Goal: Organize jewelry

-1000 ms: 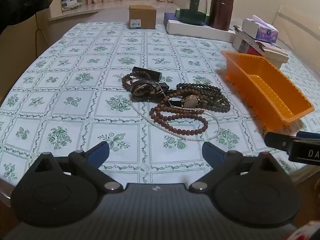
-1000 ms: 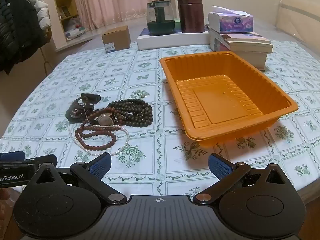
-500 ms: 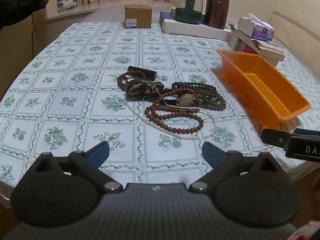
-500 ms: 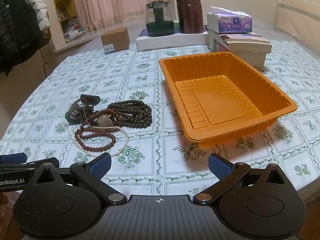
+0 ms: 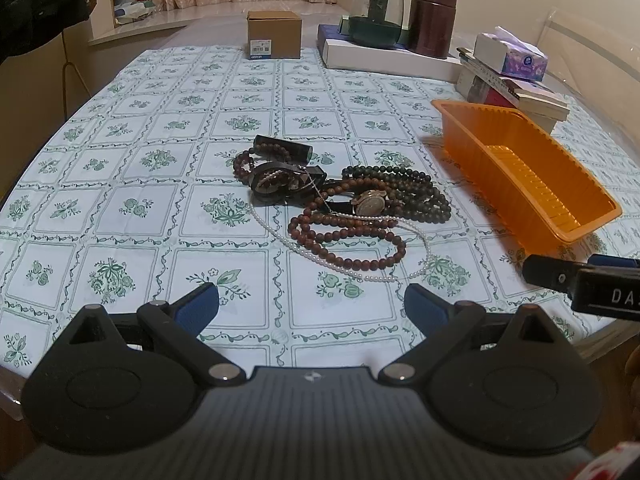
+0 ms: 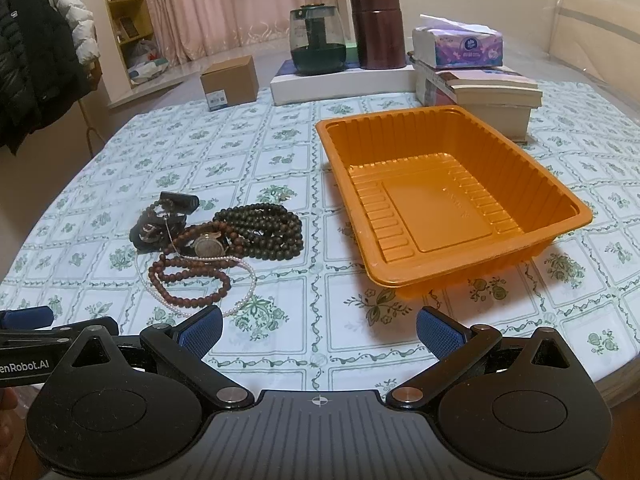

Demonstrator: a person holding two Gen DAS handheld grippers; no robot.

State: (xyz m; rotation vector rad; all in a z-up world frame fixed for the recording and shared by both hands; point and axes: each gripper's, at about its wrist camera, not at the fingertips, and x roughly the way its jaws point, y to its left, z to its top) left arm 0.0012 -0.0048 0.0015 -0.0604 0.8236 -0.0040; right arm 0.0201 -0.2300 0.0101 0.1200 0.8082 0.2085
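Left wrist view: the left gripper [image 5: 311, 304] hangs over the near table edge, fingers spread wide with nothing between them, and the jewelry pile [image 5: 340, 208] lies ahead on the floral tablecloth [image 5: 132, 168], the orange tray [image 5: 520, 168] off to its right. Right wrist view: the right gripper [image 6: 319, 326] is likewise wide apart and holding nothing, facing the tray [image 6: 560, 196], with the beads, pearls and watch heaped to its left [image 6: 216, 240].

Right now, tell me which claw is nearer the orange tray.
Right. The right claw hangs just short of the orange tray's near rim; the left claw faces the jewelry pile, the tray off to its right.
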